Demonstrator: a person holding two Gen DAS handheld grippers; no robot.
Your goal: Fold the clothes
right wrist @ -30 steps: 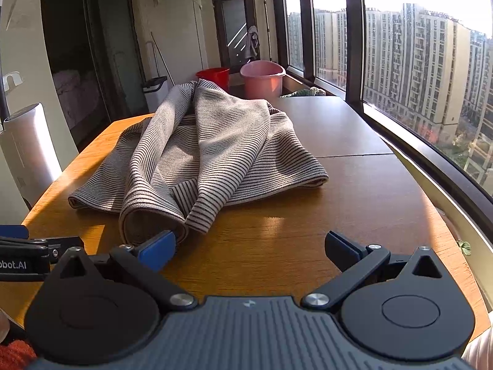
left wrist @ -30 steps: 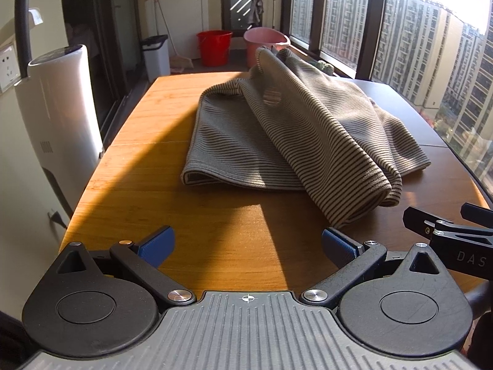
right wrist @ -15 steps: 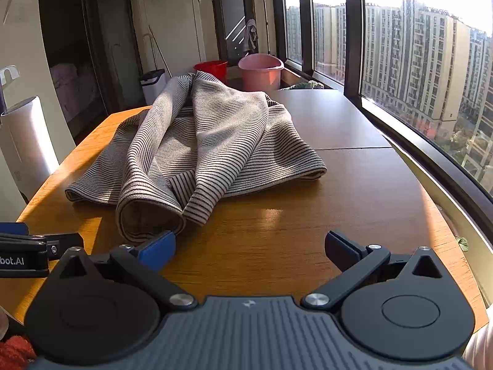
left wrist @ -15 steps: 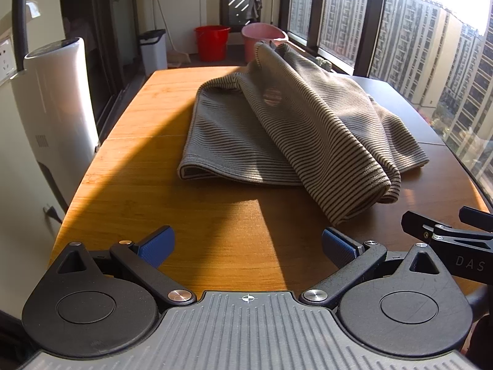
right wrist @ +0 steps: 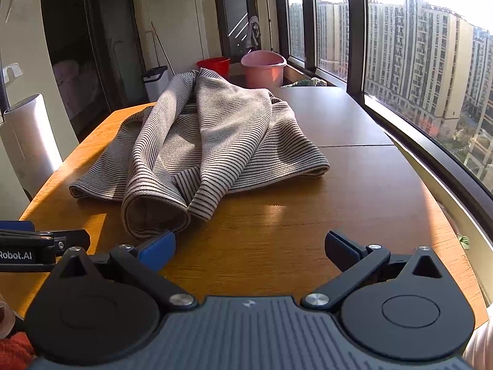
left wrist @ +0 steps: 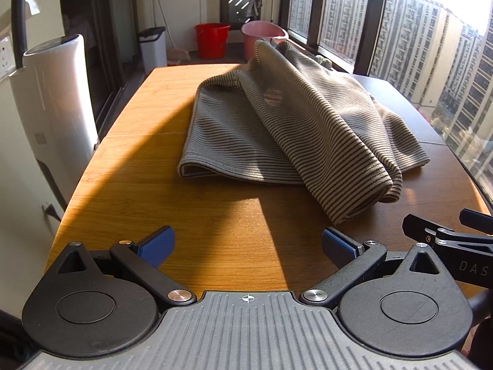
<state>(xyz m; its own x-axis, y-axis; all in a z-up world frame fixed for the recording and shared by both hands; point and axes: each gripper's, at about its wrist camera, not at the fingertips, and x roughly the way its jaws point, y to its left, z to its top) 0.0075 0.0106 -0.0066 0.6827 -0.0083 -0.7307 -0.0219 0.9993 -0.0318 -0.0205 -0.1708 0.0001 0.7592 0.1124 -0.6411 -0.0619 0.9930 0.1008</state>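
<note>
Grey-and-dark striped knit garment (left wrist: 295, 129) lies bunched mid-table on oval wooden table (left wrist: 215, 234), one thick fold draped over flatter layer, rolled end (right wrist: 154, 212) nearest grippers.

Left gripper (left wrist: 246, 245) near table edge, blue-padded fingers (left wrist: 155, 245) spread wide, nothing between them, short of cloth.

Right gripper (right wrist: 249, 246) likewise spread, empty; its left blue pad (right wrist: 157, 248) just beside rolled end, contact unclear.

Far floor: red plastic bucket (left wrist: 212, 40), pink plastic basin (left wrist: 263, 35), white lidded bin (left wrist: 152, 46). White tall appliance (left wrist: 58, 98) left of table.

My right gripper (right wrist: 248, 246) is wide open above the wooden surface (right wrist: 354, 191). A stripy top (right wrist: 215, 141) lies bunched up just ahead.
</note>
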